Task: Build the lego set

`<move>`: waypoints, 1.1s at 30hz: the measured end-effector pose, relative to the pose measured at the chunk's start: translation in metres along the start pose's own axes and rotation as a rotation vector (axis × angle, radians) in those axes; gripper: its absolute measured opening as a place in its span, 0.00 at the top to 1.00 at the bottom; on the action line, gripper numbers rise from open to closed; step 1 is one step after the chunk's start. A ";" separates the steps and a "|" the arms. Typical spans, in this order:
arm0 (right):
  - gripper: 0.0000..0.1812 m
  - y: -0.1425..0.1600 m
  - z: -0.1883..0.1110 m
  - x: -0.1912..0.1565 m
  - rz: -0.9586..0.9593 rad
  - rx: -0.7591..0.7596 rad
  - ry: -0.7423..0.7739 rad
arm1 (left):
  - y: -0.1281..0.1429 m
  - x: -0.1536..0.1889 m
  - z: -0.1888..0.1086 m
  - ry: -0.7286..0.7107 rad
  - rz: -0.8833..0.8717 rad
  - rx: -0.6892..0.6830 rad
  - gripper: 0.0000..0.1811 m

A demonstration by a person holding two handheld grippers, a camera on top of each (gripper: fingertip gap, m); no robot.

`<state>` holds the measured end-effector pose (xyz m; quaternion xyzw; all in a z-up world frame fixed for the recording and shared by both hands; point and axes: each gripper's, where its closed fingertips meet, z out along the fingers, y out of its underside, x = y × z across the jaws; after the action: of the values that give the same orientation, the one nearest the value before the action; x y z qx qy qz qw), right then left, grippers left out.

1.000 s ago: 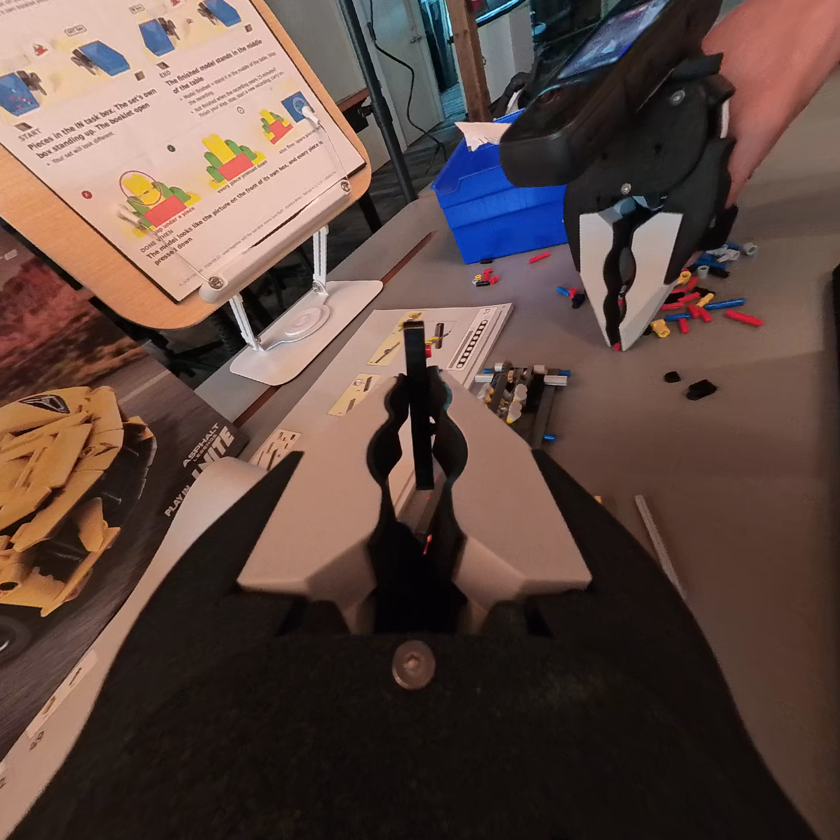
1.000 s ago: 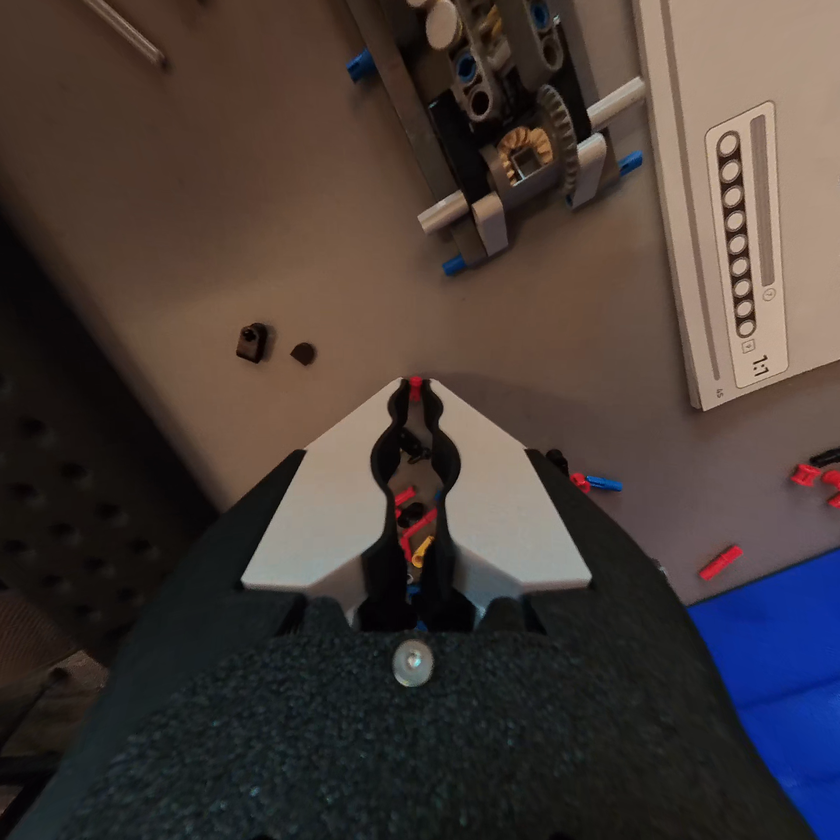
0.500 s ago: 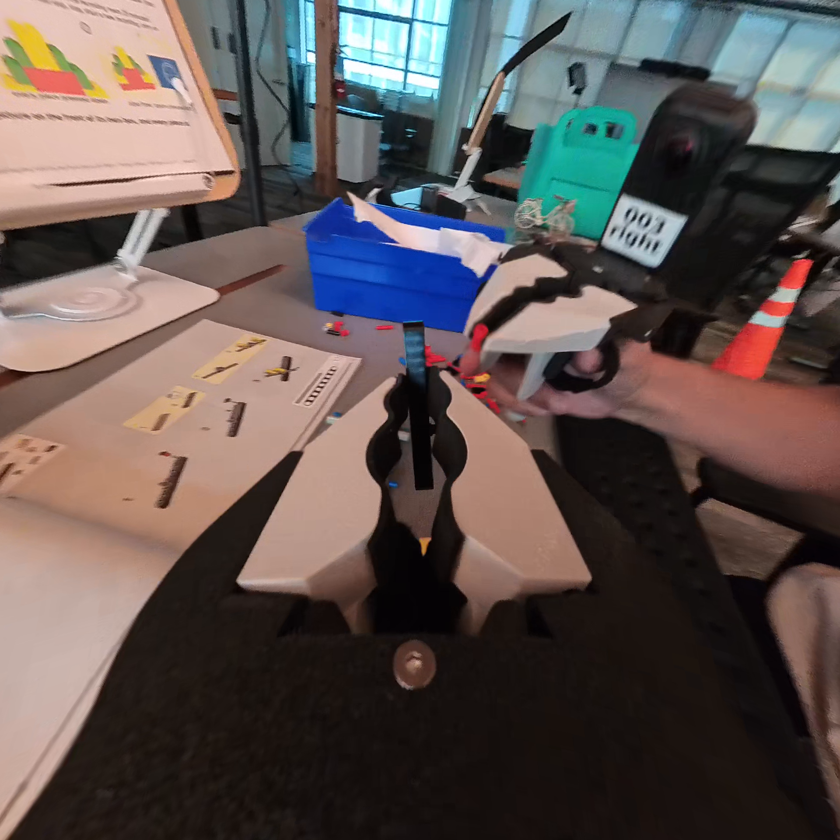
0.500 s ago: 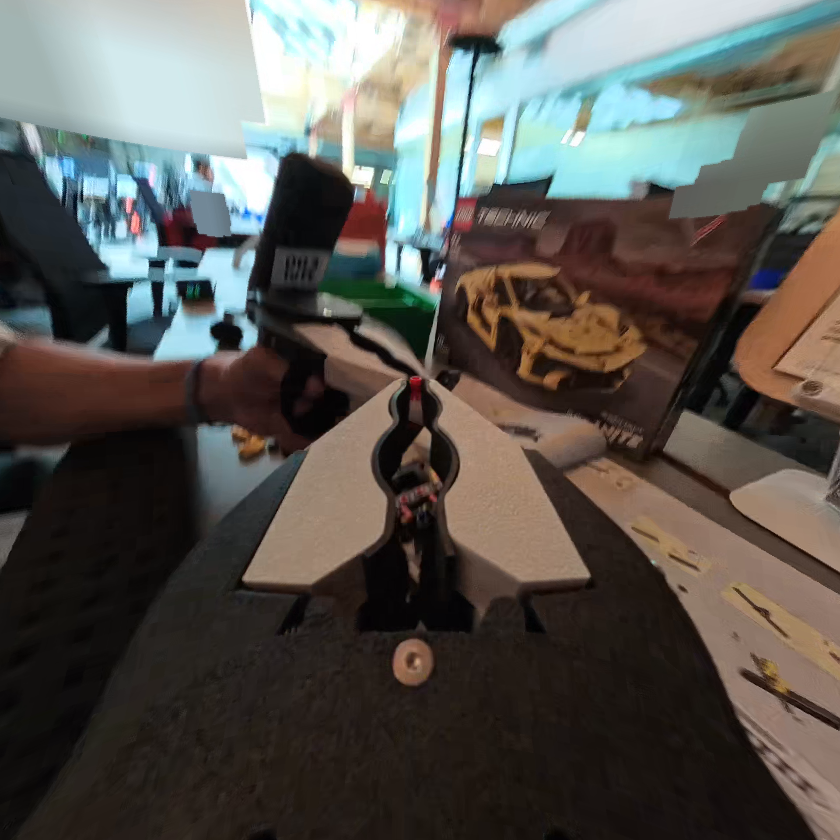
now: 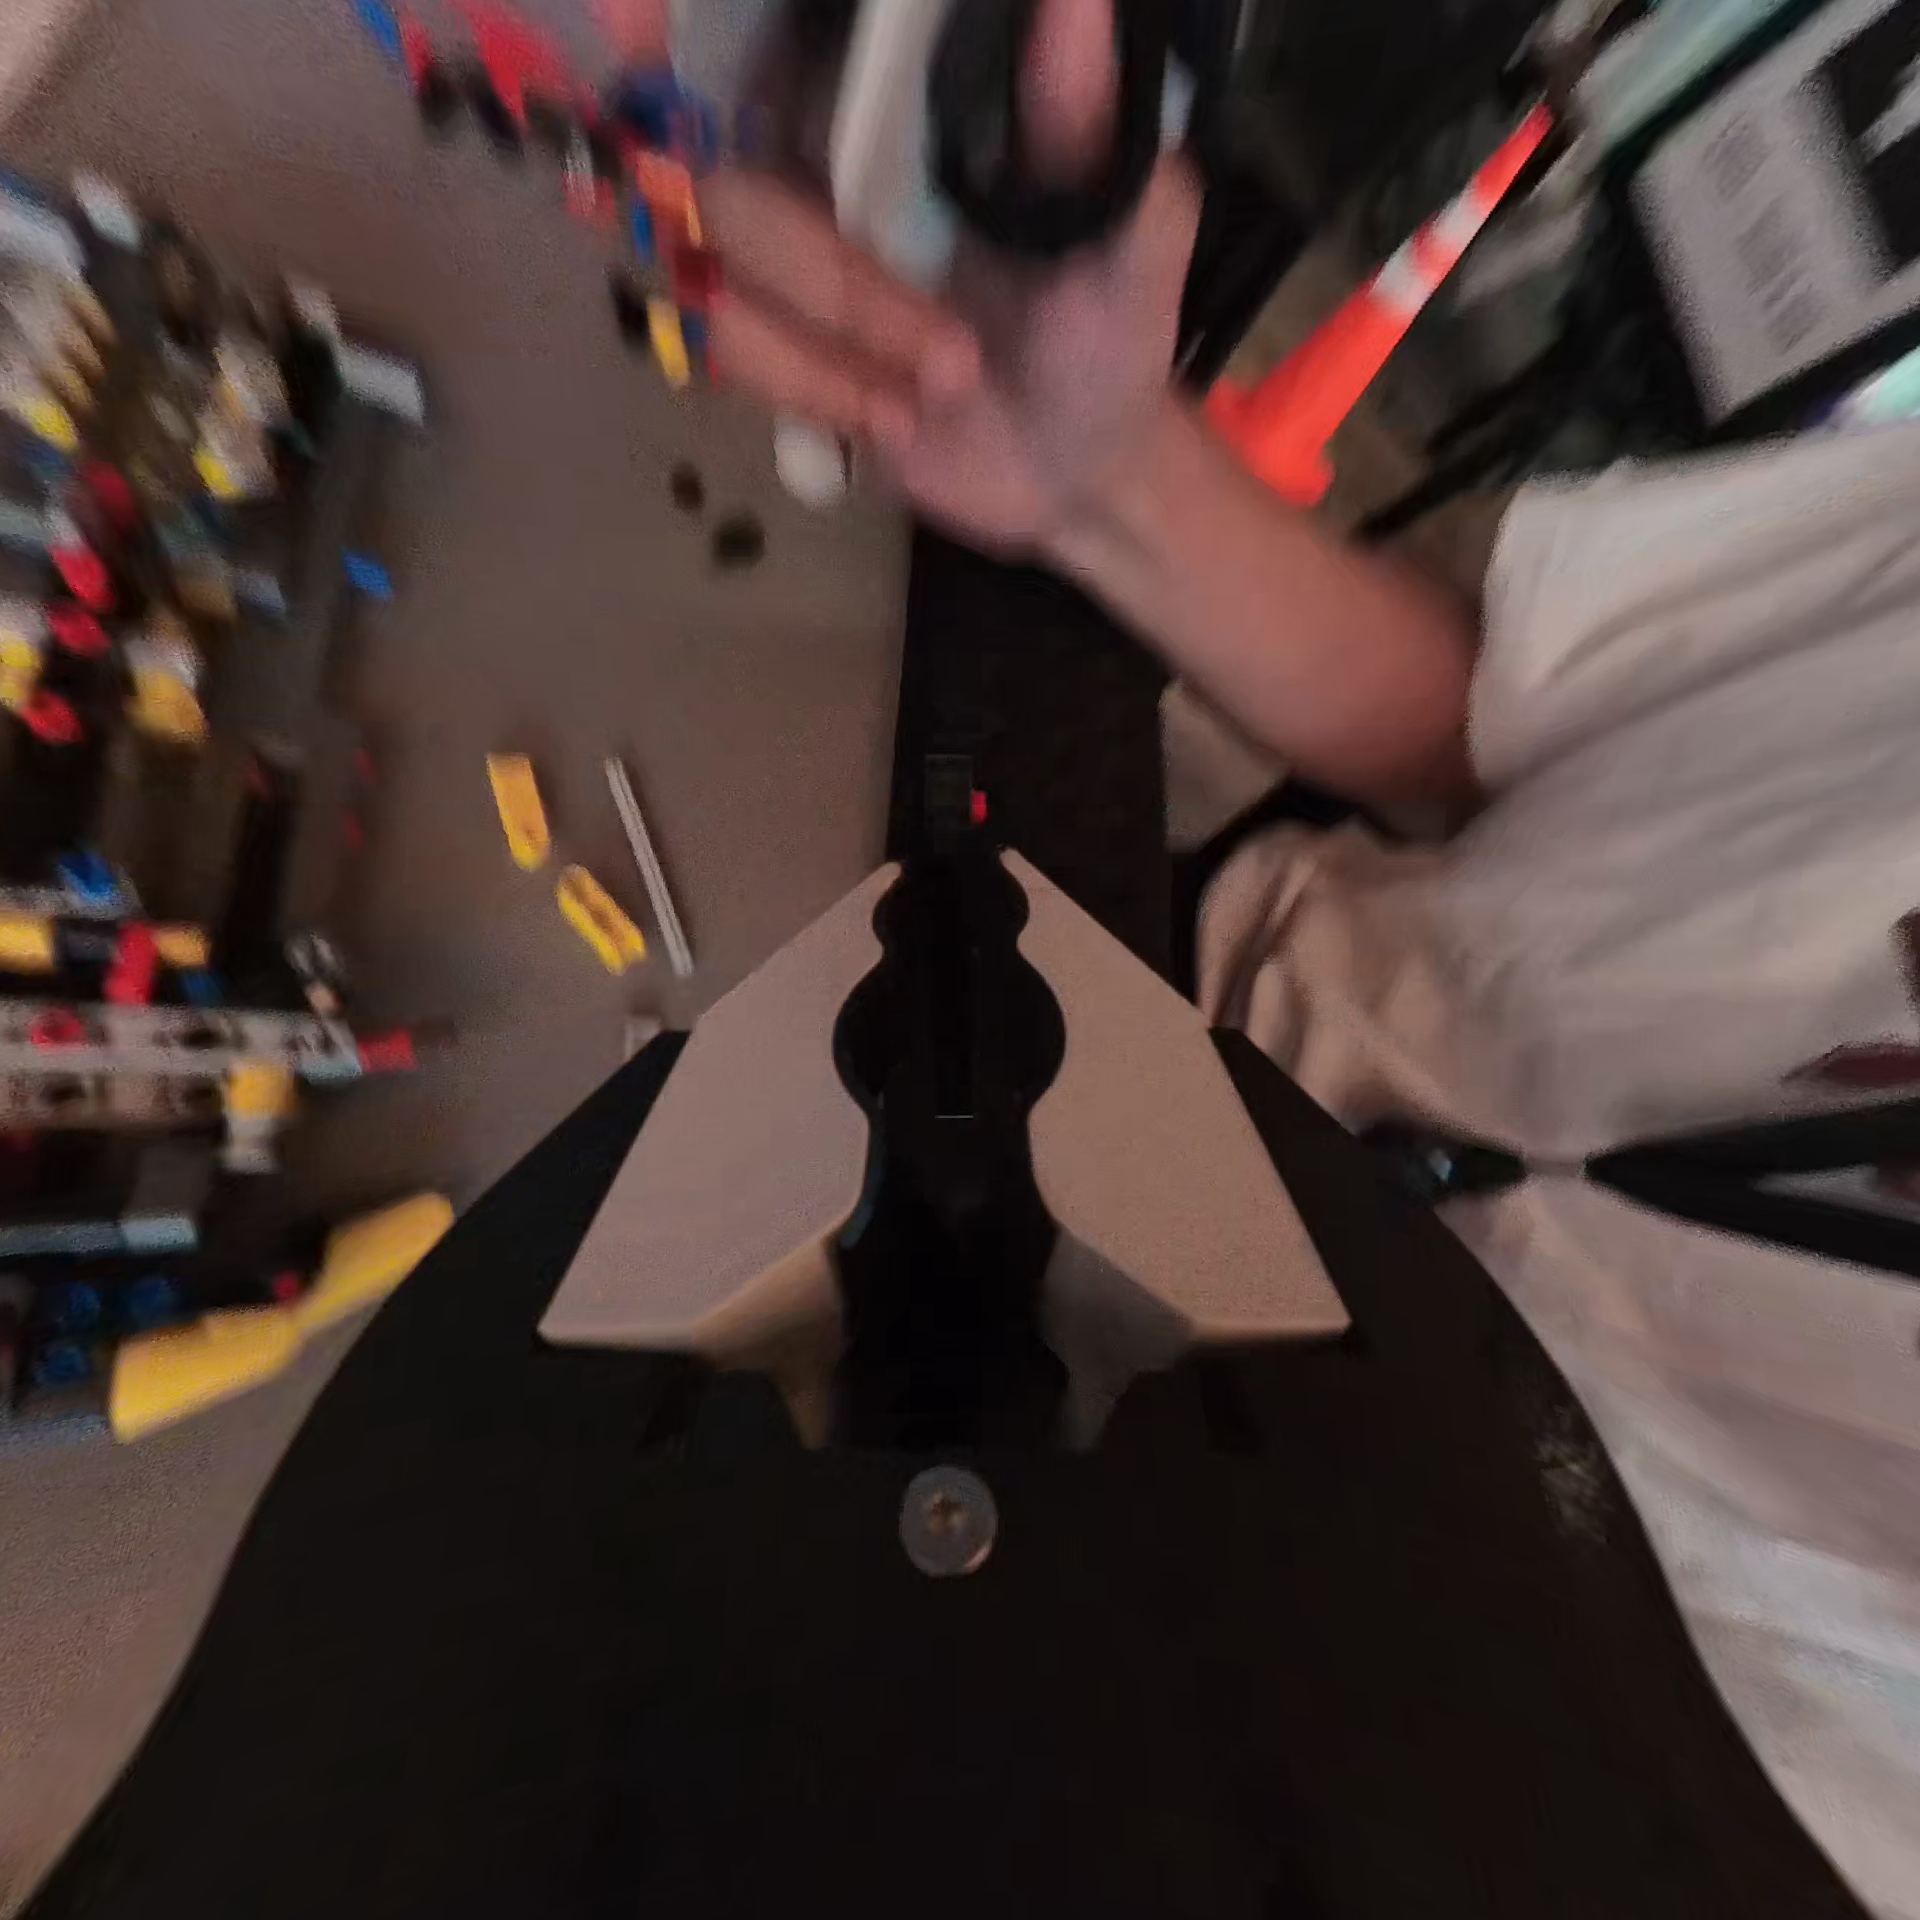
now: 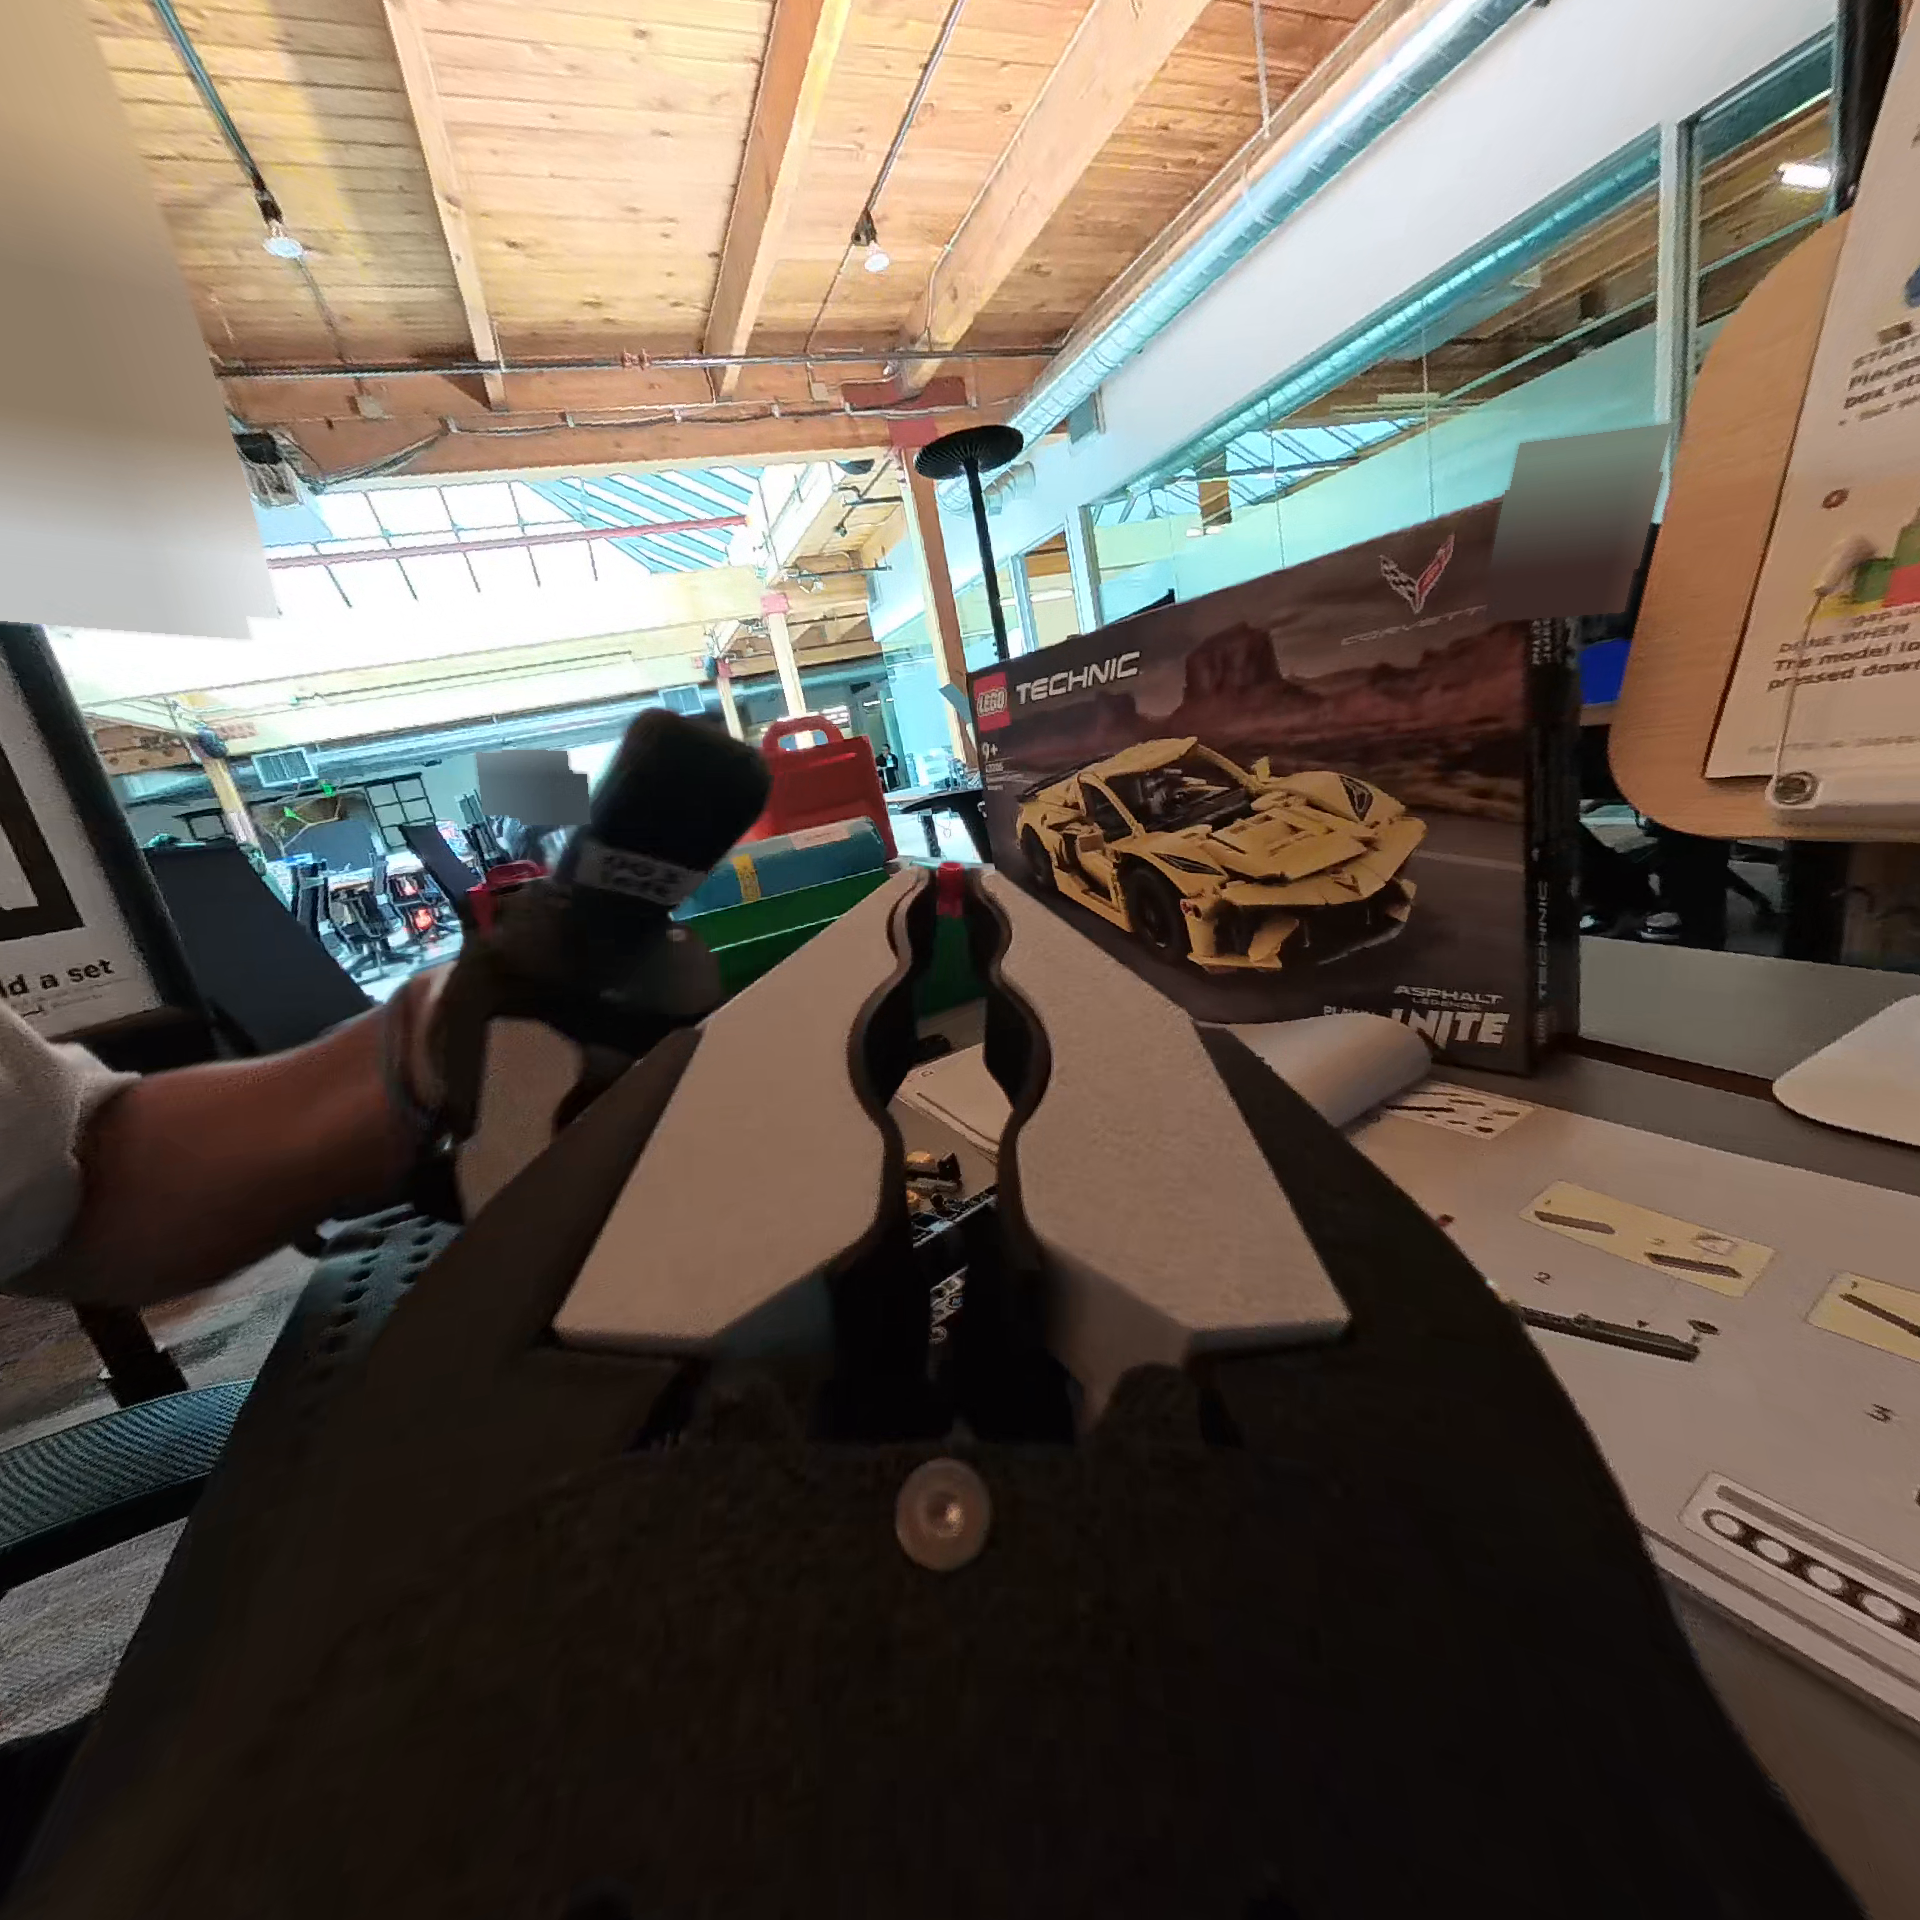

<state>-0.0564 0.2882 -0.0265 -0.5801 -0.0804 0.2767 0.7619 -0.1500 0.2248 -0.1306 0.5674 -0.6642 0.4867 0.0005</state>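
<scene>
Build barely begun: left gripper [image 5: 951, 831] jaws pinch a black beam [image 5: 948, 800], right gripper [image 6: 948, 902] jaws pinch a red pin [image 6: 949, 894], loose parts [image 5: 597, 914] litter the tabletop [image 5: 582, 644].

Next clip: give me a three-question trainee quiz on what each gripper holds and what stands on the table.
1. True or false: the right gripper is shut on a red pin.
2. The left gripper holds: A) a black beam; B) a yellow panel; C) nothing.
3. Fill in: the car pictured on the set box is ____.

Key: 1 true; 2 A; 3 yellow.
</scene>
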 end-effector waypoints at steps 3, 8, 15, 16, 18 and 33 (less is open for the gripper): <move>0.98 -0.001 -0.002 -0.005 -0.012 0.007 -0.010 | 0.040 0.019 0.007 -0.079 0.041 -0.194 0.97; 0.98 0.003 0.001 -0.011 -0.028 -0.013 -0.025 | 0.075 -0.005 0.026 -0.374 0.159 -0.374 0.96; 0.98 0.006 -0.002 -0.013 0.030 -0.018 -0.043 | 0.070 0.004 0.034 -0.399 0.128 -0.267 0.85; 0.98 0.007 -0.001 -0.014 0.043 -0.021 -0.049 | 0.070 0.005 0.034 -0.401 0.122 -0.261 0.83; 0.98 0.011 0.001 -0.015 0.075 -0.035 -0.068 | 0.063 0.002 0.026 -0.450 0.137 -0.235 0.78; 0.98 -0.018 -0.004 -0.018 0.738 0.223 -0.355 | -0.121 -0.012 -0.047 -1.036 0.568 0.575 0.84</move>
<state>-0.0639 0.2718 -0.0078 -0.4273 0.0331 0.6336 0.6442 -0.0808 0.2782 -0.0343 0.5084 -0.5460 0.2900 -0.5994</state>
